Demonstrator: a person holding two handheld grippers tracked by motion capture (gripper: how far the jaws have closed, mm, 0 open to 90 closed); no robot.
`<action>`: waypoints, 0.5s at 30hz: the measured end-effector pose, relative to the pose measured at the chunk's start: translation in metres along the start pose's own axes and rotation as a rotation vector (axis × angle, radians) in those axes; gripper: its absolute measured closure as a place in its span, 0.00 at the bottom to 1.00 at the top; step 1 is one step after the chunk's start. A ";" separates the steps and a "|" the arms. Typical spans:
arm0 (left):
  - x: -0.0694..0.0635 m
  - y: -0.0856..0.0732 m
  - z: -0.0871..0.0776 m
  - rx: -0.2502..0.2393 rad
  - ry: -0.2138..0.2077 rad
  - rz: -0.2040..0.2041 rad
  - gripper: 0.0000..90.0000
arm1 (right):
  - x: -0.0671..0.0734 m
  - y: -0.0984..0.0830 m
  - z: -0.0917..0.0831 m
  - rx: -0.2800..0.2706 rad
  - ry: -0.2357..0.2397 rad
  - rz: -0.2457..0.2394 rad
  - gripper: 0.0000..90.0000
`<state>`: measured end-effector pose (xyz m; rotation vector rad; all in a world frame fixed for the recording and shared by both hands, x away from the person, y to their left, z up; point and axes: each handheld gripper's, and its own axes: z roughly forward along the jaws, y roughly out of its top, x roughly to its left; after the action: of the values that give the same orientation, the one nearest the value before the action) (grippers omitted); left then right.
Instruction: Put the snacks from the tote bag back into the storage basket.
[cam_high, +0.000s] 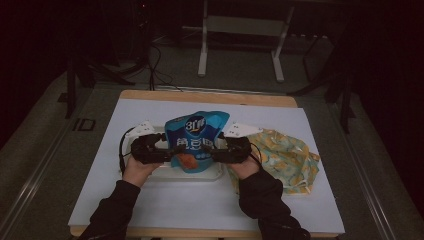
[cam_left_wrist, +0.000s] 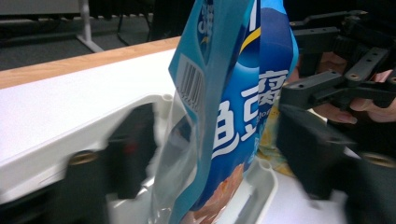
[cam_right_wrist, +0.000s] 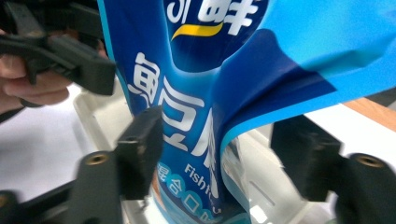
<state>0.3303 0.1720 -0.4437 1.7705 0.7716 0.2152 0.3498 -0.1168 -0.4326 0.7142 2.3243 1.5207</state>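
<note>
1 blue snack pouch (cam_high: 196, 140) stands upright, white lettering, barcode.

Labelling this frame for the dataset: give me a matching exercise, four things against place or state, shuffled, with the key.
Things:
1. blue snack bag
2. patterned cloth
3. clear tray
4. left claw

Places or states:
A. lies crumpled on the white mat, right of the person's right hand
B. stands upright in the tray, between both claws
C. open, one jaw on each side of the bag's edge
D. sits flat on the white mat, under the bag

Pairs: 1-B, 2-A, 3-D, 4-C
</note>
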 end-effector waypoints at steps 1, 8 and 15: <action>-0.001 0.002 0.001 0.016 -0.006 0.006 0.14 | -0.002 0.000 -0.001 -0.003 0.004 0.016 0.30; -0.002 0.002 0.002 0.005 0.008 -0.009 0.02 | -0.005 0.000 -0.006 -0.012 0.014 0.023 0.16; -0.003 -0.001 -0.002 0.002 0.023 -0.007 0.02 | -0.007 0.000 -0.015 0.006 0.018 -0.025 0.17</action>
<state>0.3267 0.1718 -0.4430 1.7701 0.7949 0.2309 0.3491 -0.1321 -0.4270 0.6728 2.3432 1.5158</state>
